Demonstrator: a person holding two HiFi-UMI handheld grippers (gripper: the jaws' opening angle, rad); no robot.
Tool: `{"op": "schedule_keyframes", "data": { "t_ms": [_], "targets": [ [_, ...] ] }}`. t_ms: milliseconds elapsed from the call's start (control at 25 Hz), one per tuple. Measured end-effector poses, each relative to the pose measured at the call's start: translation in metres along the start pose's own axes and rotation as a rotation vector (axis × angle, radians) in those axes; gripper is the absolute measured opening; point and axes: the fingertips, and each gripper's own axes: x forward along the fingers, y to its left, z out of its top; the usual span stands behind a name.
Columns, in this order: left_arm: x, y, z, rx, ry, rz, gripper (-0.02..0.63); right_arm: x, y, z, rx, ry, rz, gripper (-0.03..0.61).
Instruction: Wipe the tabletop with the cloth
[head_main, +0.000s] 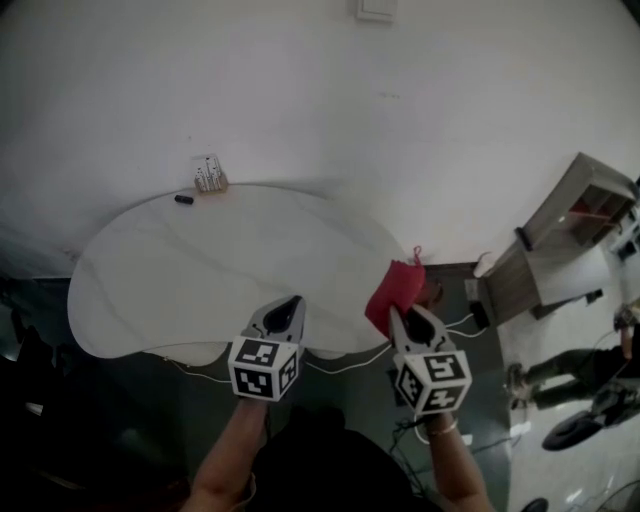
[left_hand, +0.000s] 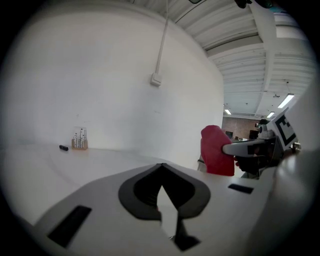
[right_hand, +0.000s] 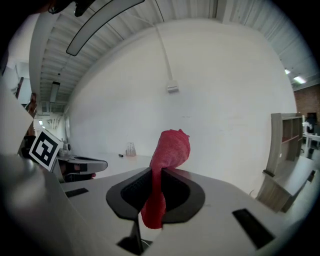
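Note:
A red cloth (head_main: 394, 290) sticks up from my right gripper (head_main: 400, 312), whose jaws are shut on it; in the right gripper view the cloth (right_hand: 167, 160) runs down through the closed jaws. It hangs over the near right edge of the white oval tabletop (head_main: 220, 265). My left gripper (head_main: 292, 303) is shut with nothing in it, held at the table's near edge, left of the cloth. The left gripper view shows the cloth (left_hand: 216, 150) and the right gripper (left_hand: 247, 147) off to its right.
A small rack of tubes (head_main: 209, 177) and a dark marker (head_main: 184, 199) sit at the table's far edge by the white wall. A wooden shelf unit (head_main: 565, 235) stands to the right. Cables (head_main: 350, 362) trail on the floor under the table.

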Motion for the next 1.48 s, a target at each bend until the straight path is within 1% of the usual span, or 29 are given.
{"op": "schedule_keyframes", "data": {
  "t_ms": [360,600,840,1480],
  "targets": [
    [-0.02,0.014,-0.001,-0.018,-0.015,0.041,0.002,0.009,0.031,-0.004,-0.009,0.003,0.066,0.046],
    [-0.028,0.021,0.0,-0.025,-0.028,0.055,0.002,0.011,0.046,-0.009,-0.05,-0.001,0.083,0.046],
    [-0.031,0.024,0.0,-0.029,-0.034,0.066,0.002,0.014,0.048,-0.01,-0.063,0.0,0.086,0.046],
    [-0.031,0.018,0.0,-0.028,-0.036,0.062,0.002,0.013,0.051,-0.01,-0.071,-0.012,0.088,0.046]
  ]
}}
